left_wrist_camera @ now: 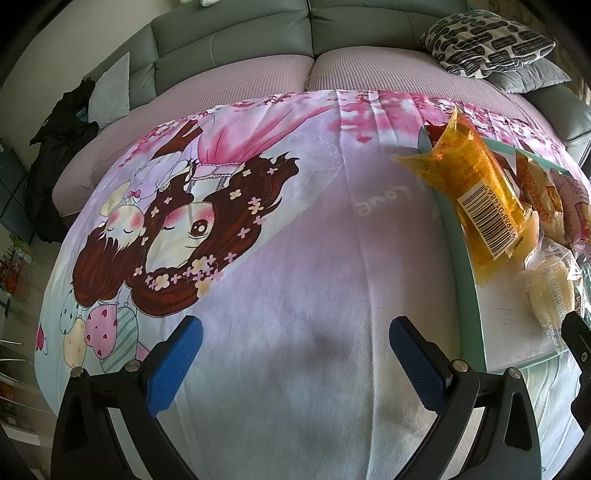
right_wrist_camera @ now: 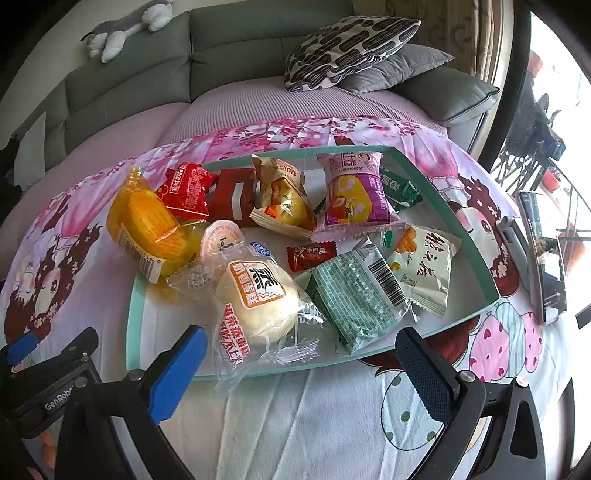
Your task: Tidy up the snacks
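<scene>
A shallow pale-green tray on a cartoon-print cloth holds several wrapped snacks. Among them are an orange packet, a white steamed cake, a green mosaic packet, a purple packet and red packets. My right gripper hovers open in front of the tray's near edge, nothing between its blue pads. My left gripper is open over bare cloth to the left of the tray. In the left wrist view the orange packet leans over the tray's left rim.
A grey sofa with a patterned cushion and a grey cushion stands behind the cloth-covered surface. A phone lies right of the tray. A plush toy sits on the sofa back. Dark clothing lies far left.
</scene>
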Demonstrator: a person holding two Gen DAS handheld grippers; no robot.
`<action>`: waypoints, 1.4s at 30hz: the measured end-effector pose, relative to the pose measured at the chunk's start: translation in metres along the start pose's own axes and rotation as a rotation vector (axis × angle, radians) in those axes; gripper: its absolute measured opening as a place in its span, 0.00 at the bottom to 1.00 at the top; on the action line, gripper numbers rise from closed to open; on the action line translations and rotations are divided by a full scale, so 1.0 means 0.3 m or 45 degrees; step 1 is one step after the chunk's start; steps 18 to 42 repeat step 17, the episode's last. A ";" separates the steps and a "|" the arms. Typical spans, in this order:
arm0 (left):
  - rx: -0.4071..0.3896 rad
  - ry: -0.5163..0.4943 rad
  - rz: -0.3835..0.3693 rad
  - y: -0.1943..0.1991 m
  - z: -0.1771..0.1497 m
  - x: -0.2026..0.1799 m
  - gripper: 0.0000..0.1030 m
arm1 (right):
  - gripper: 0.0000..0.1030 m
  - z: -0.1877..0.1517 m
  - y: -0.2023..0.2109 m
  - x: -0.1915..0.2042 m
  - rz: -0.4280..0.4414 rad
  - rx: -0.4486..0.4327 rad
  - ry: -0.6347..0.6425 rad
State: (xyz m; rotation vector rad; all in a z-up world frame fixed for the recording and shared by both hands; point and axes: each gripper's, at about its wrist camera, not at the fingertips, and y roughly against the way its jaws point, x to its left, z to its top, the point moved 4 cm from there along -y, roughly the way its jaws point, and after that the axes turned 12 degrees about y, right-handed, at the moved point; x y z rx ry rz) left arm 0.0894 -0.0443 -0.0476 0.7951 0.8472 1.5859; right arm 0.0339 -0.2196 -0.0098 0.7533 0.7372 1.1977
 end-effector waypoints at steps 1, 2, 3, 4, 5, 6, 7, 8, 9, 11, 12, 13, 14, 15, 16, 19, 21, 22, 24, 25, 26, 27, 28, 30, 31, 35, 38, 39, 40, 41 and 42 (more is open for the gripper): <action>0.000 0.000 0.001 0.000 0.000 0.001 0.98 | 1.00 0.001 0.000 0.000 0.000 -0.001 0.000; 0.000 0.000 0.000 0.000 0.001 0.000 0.98 | 1.00 0.000 -0.001 0.000 0.000 0.000 0.000; 0.000 0.000 0.000 -0.001 0.001 0.001 0.98 | 1.00 0.002 0.000 0.000 0.000 0.000 0.001; 0.000 0.000 0.000 -0.001 0.001 0.000 0.98 | 1.00 -0.001 -0.002 0.000 0.000 0.001 0.000; 0.000 -0.001 0.000 -0.001 0.002 0.000 0.98 | 1.00 -0.003 -0.002 0.000 0.000 0.002 0.000; 0.001 0.000 -0.001 -0.001 0.002 0.001 0.98 | 1.00 0.000 -0.002 0.000 0.000 0.001 0.000; 0.002 -0.001 -0.003 -0.001 0.002 0.002 0.98 | 1.00 0.000 -0.002 0.000 0.000 0.001 0.000; 0.002 0.002 -0.003 -0.002 0.001 0.002 0.98 | 1.00 0.000 -0.002 0.000 0.000 0.001 0.000; 0.002 0.004 -0.004 -0.003 -0.001 0.004 0.98 | 1.00 0.002 -0.002 0.000 0.000 0.001 0.000; 0.001 0.010 -0.003 -0.003 -0.002 0.007 0.98 | 1.00 0.001 -0.002 0.000 0.000 0.002 0.000; 0.001 0.012 -0.003 -0.004 -0.002 0.007 0.98 | 1.00 0.003 -0.002 0.000 0.000 0.002 0.001; -0.003 0.012 -0.006 -0.002 -0.004 0.010 0.98 | 1.00 0.005 -0.002 0.000 0.000 0.002 0.001; -0.010 0.010 -0.006 0.000 -0.003 0.004 0.98 | 1.00 0.005 -0.002 0.001 0.000 0.003 0.001; -0.021 -0.001 -0.004 0.003 -0.005 0.002 0.98 | 1.00 0.004 -0.003 0.001 0.000 0.004 0.002; -0.027 -0.011 -0.001 0.005 -0.005 -0.004 0.98 | 1.00 0.000 -0.004 0.000 0.000 0.006 0.003; -0.027 -0.018 -0.004 0.006 -0.005 -0.010 0.98 | 1.00 -0.002 -0.004 0.000 0.000 0.007 0.003; -0.027 -0.018 -0.004 0.006 -0.005 -0.010 0.98 | 1.00 -0.002 -0.004 0.000 0.000 0.007 0.003; -0.027 -0.018 -0.004 0.006 -0.005 -0.010 0.98 | 1.00 -0.002 -0.004 0.000 0.000 0.007 0.003; -0.027 -0.018 -0.004 0.006 -0.005 -0.010 0.98 | 1.00 -0.002 -0.004 0.000 0.000 0.007 0.003; -0.027 -0.018 -0.004 0.006 -0.005 -0.010 0.98 | 1.00 -0.002 -0.004 0.000 0.000 0.007 0.003; -0.027 -0.018 -0.004 0.006 -0.005 -0.010 0.98 | 1.00 -0.002 -0.004 0.000 0.000 0.007 0.003; -0.027 -0.018 -0.004 0.006 -0.005 -0.010 0.98 | 1.00 -0.002 -0.004 0.000 0.000 0.007 0.003; -0.027 -0.018 -0.004 0.006 -0.005 -0.010 0.98 | 1.00 -0.002 -0.004 0.000 0.000 0.007 0.003; -0.027 -0.018 -0.004 0.006 -0.005 -0.010 0.98 | 1.00 -0.002 -0.004 0.000 0.000 0.007 0.003; -0.027 -0.018 -0.004 0.006 -0.005 -0.010 0.98 | 1.00 -0.002 -0.004 0.000 0.000 0.007 0.003; -0.027 -0.018 -0.004 0.006 -0.005 -0.010 0.98 | 1.00 -0.002 -0.004 0.000 0.000 0.007 0.003; -0.027 -0.018 -0.004 0.006 -0.005 -0.010 0.98 | 1.00 -0.002 -0.004 0.000 0.000 0.007 0.003; -0.027 -0.018 -0.004 0.006 -0.005 -0.010 0.98 | 1.00 -0.002 -0.004 0.000 0.000 0.007 0.003; -0.027 -0.018 -0.004 0.006 -0.005 -0.010 0.98 | 1.00 -0.002 -0.004 0.000 0.000 0.007 0.003; -0.027 -0.018 -0.004 0.006 -0.005 -0.010 0.98 | 1.00 -0.002 -0.004 0.000 0.000 0.007 0.003; -0.027 -0.018 -0.004 0.006 -0.005 -0.010 0.98 | 1.00 -0.002 -0.004 0.000 0.000 0.007 0.003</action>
